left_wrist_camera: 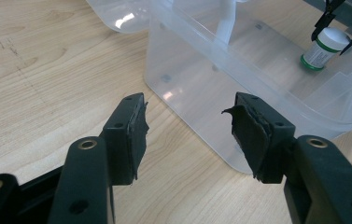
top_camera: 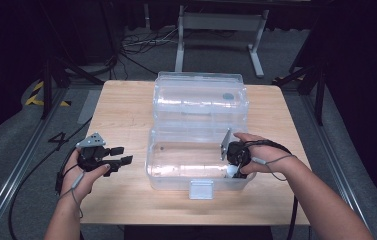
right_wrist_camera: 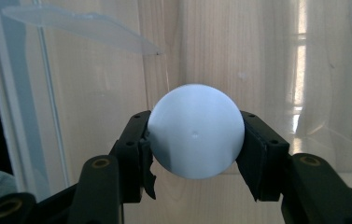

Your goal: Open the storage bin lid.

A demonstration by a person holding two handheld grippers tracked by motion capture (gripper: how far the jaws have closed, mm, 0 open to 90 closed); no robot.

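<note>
A clear plastic box (top_camera: 152, 165) stands open on the wooden table, its lid (top_camera: 201, 95) folded back. Inside, near the front right corner, is a white bottle (left_wrist_camera: 325, 46) with a green band at its base. My right gripper (top_camera: 233, 171) reaches down into the box and is shut on the bottle. In the right gripper view the round white cap (right_wrist_camera: 194, 137) sits pressed between both pads. Whether the bottle rests on the box floor I cannot tell. My left gripper (top_camera: 123, 155) lies low over the table left of the box, open, with nothing between its jaws (left_wrist_camera: 187, 112).
A white latch (top_camera: 200, 189) hangs at the middle of the box's front wall. The box's left wall (left_wrist_camera: 187, 60) stands just ahead of my left jaws. Bare wood (top_camera: 121, 110) lies left of the box. Cables and a metal stand (top_camera: 221, 30) are on the floor beyond the table.
</note>
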